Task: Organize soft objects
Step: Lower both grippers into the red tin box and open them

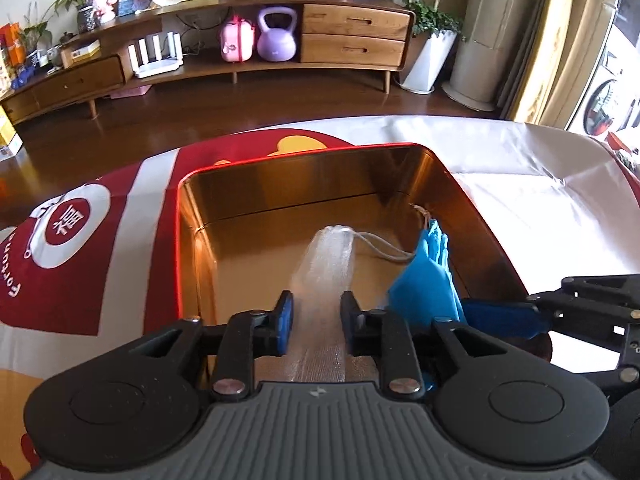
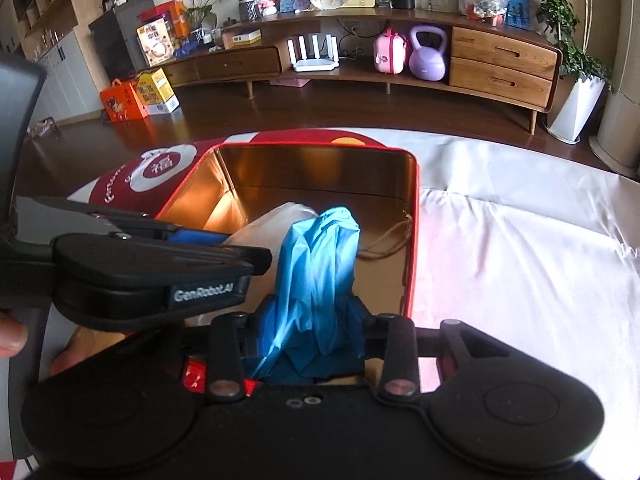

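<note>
Blue cloth (image 2: pixel 316 280), tin (image 2: pixel 412 240), "GenRobot.AI" gripper (image 2: pixel 168 276)

Left gripper (image 1: pixel 316 316): your jaws stand partly apart, white mesh strip between them.
Right gripper (image 2: pixel 312 320): your jaws clamp blue fabric, just right of the left.

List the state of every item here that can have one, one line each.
Red tin box: open, no lid on it, gold inside showing.
White mesh cloth: stretched into the box, held between the left claw's pads.
Blue cloth: bunched, held over the box.
Left claw: shut on the white mesh cloth.
Right claw: shut on the blue cloth.
Cabinet drawers: closed.
</note>
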A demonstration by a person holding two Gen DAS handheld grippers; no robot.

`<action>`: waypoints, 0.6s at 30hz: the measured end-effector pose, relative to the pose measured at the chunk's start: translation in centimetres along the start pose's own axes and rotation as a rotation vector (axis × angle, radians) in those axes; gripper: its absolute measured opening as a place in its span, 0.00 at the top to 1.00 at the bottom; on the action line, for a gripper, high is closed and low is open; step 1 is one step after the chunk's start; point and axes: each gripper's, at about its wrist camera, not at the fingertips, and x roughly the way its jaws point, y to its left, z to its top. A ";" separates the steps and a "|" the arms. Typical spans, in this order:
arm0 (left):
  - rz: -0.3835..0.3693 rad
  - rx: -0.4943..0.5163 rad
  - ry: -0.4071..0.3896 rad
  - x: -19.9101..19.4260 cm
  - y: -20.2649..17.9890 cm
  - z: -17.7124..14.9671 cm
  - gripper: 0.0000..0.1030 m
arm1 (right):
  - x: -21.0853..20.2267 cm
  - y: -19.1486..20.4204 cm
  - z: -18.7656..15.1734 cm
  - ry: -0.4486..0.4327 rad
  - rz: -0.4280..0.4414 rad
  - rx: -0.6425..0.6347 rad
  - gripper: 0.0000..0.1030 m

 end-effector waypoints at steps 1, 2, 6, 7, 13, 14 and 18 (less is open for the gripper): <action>-0.001 -0.010 -0.004 -0.2 0.1 0.0 0.73 | -0.2 0.0 0.0 -0.006 0.001 0.004 0.64; -0.006 -0.018 -0.007 -0.5 0.3 0.0 0.72 | -0.4 0.0 0.0 -0.010 0.002 0.008 0.63; -0.010 -0.031 -0.023 -1.4 0.4 0.2 0.72 | -1.4 0.1 0.0 -0.025 -0.005 0.011 0.54; -0.004 -0.036 -0.027 -1.6 0.4 0.2 0.71 | -1.7 0.2 0.0 -0.030 -0.005 0.013 0.50; 0.002 -0.014 -0.091 -3.3 -0.1 0.1 0.28 | -3.4 0.4 0.1 -0.054 -0.022 0.000 0.40; 0.003 -0.010 -0.091 -3.5 -0.2 0.0 0.28 | -3.7 0.5 0.1 -0.056 -0.025 -0.003 0.39; 0.006 -0.011 -0.100 -4.7 -0.3 0.0 0.28 | -5.0 0.4 0.1 -0.064 -0.027 -0.002 0.34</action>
